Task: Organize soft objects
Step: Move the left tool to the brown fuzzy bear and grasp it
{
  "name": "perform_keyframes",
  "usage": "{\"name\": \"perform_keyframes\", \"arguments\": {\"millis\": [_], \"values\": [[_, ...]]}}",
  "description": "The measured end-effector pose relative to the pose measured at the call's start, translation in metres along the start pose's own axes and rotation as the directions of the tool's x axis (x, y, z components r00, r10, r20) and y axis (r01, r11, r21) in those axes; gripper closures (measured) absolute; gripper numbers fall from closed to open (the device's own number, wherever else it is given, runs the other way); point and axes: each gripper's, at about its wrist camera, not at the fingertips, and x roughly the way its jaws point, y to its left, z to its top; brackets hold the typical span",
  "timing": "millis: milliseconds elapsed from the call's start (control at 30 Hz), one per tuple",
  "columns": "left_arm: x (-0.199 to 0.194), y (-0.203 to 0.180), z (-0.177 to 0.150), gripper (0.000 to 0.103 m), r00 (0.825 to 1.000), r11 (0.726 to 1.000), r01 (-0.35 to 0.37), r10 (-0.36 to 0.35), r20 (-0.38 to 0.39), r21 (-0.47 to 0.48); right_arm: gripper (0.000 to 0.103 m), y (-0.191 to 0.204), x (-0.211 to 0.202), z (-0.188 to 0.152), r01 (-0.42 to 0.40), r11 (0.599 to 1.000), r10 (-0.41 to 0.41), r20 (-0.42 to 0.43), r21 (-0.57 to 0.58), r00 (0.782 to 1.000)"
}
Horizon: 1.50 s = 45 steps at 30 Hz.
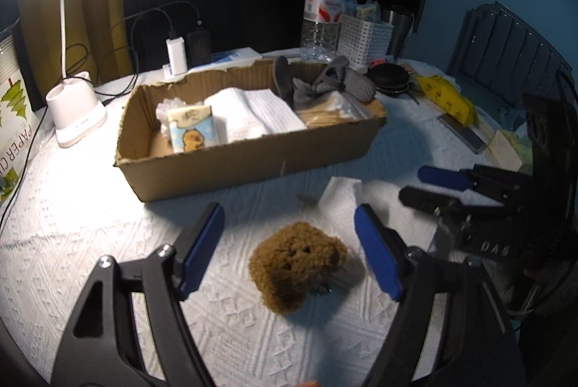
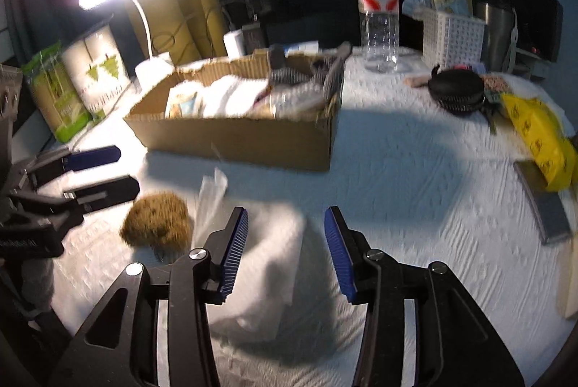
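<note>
I am between pickups: the cardboard box [image 1: 253, 148], across the upper middle of the left wrist view, already holds folded white cloths [image 1: 253, 112], a small printed tissue pack [image 1: 193, 130] and grey fabric pieces [image 1: 307, 87]. Two soft things remain out on the white textured tablecloth [image 1: 90, 224], and I judge each of my claws is lining up on one of them.

My left gripper [image 1: 289, 249] hangs released, its blue pads well apart, holding nothing. The brown plush toy [image 1: 296, 264] lies on the cloth in the lower middle of that frame, between the two pads as seen from the camera, but neither pad presses on it; whether they touch the fur I cannot tell. The next move, as I judge it, is to sink the pads down either side of the toy and close gently, since the fur will give before the grip bites.

My right gripper [image 2: 285, 242] is likewise unclenched and empty. In the right wrist view, a crumpled white cloth [image 2: 278, 242] lies in the lower middle, in the gap between the pads and below them, with a thin clear plastic piece [image 2: 213, 203] standing just left of it. That frame is blurred, so contact there is unclear. The toy [image 2: 155, 224] sits at lower left, near the left claw's fingers.
</note>
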Motion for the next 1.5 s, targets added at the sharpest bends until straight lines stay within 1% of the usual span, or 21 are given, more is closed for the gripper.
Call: {"name": "perform_keyframes", "arguments": {"millis": [167,300,333,367,400,500,567,700,767,800,867,1000,1100,1167,1233,1267,1367,1433,1500], "values": [[0.004,-0.006,-0.005,0.027,1.000,1.000,-0.009,0.009,-0.020,0.003,0.054,0.005,0.007,-0.016,-0.017,1.000,0.016,-0.053,-0.020,0.998],[0.007,-0.011,-0.007,0.027,0.999,1.000,-0.023,0.023,-0.038,0.011,0.056,0.009,0.007,-0.020,-0.037,0.999,0.035,-0.054,-0.038,0.998],[0.007,-0.012,-0.007,0.027,0.999,1.000,-0.025,0.026,-0.040,0.014,0.059,0.010,0.006,-0.021,-0.047,0.998,0.045,-0.054,-0.050,0.998],[0.008,-0.013,-0.007,0.027,0.999,0.999,-0.029,0.030,-0.041,0.018,0.079,0.014,0.006,-0.022,-0.057,0.996,0.053,-0.057,-0.072,0.997],[0.007,-0.014,-0.007,0.027,0.999,0.999,-0.032,0.033,-0.038,0.023,0.096,0.018,0.006,-0.023,-0.056,0.994,0.051,-0.053,-0.099,0.997],[0.007,-0.016,-0.006,0.027,0.999,0.999,-0.027,0.028,-0.032,0.027,0.096,0.021,-0.001,-0.024,-0.072,0.989,0.070,-0.021,-0.128,0.997],[0.009,-0.016,-0.007,0.027,0.999,0.999,-0.036,0.037,-0.036,0.027,0.096,0.015,-0.006,-0.024,-0.085,0.991,0.087,0.009,-0.104,0.996],[0.021,-0.015,-0.006,0.027,0.996,0.997,-0.072,0.073,-0.059,0.028,0.097,0.000,-0.017,-0.021,-0.086,0.993,0.090,0.047,-0.076,0.995],[0.031,-0.017,-0.008,0.027,0.991,0.994,-0.104,0.107,-0.082,0.047,0.097,-0.007,-0.021,-0.020,-0.073,0.995,0.078,0.065,-0.065,0.995],[0.036,-0.017,-0.009,0.027,0.989,0.993,-0.108,0.113,-0.099,0.051,0.097,-0.011,-0.023,-0.019,-0.072,0.996,0.077,0.071,-0.058,0.995],[0.044,-0.018,-0.011,0.027,0.986,0.993,-0.104,0.109,-0.122,0.049,0.097,-0.020,-0.030,-0.019,-0.057,0.998,0.060,0.104,-0.039,0.993],[0.056,-0.019,-0.014,0.027,0.982,0.994,-0.100,0.106,-0.156,0.044,0.097,-0.036,-0.044,-0.016,-0.053,0.999,0.052,0.152,0.000,0.987],[0.062,-0.016,-0.015,0.027,0.979,0.994,-0.104,0.106,-0.176,0.017,0.097,-0.043,-0.054,-0.014,-0.051,0.998,0.046,0.184,0.022,0.982],[0.062,-0.014,-0.016,0.027,0.980,0.995,-0.104,0.103,-0.172,0.003,0.096,-0.047,-0.059,-0.014,-0.054,0.998,0.046,0.205,0.035,0.978],[0.060,-0.013,-0.017,0.030,0.983,0.995,-0.097,0.095,-0.157,-0.004,0.096,-0.051,-0.063,-0.013,-0.062,0.997,0.051,0.215,0.044,0.975],[0.059,-0.013,-0.017,0.037,0.984,0.995,-0.096,0.094,-0.153,-0.004,0.096,-0.051,-0.064,-0.013,-0.059,0.997,0.048,0.219,0.045,0.974],[0.053,-0.012,-0.018,0.041,0.987,0.997,-0.069,0.065,-0.146,-0.017,0.096,-0.048,-0.069,-0.010,-0.059,0.997,0.048,0.232,0.039,0.971],[0.046,-0.012,-0.015,0.042,0.990,0.998,-0.050,0.045,-0.134,-0.040,0.096,-0.045,-0.073,-0.007,-0.061,0.997,0.050,0.247,0.037,0.968],[0.034,-0.017,-0.010,0.042,0.994,0.998,-0.046,0.042,-0.100,-0.036,0.096,-0.042,-0.077,-0.005,-0.067,0.997,0.055,0.260,0.037,0.964]]}}
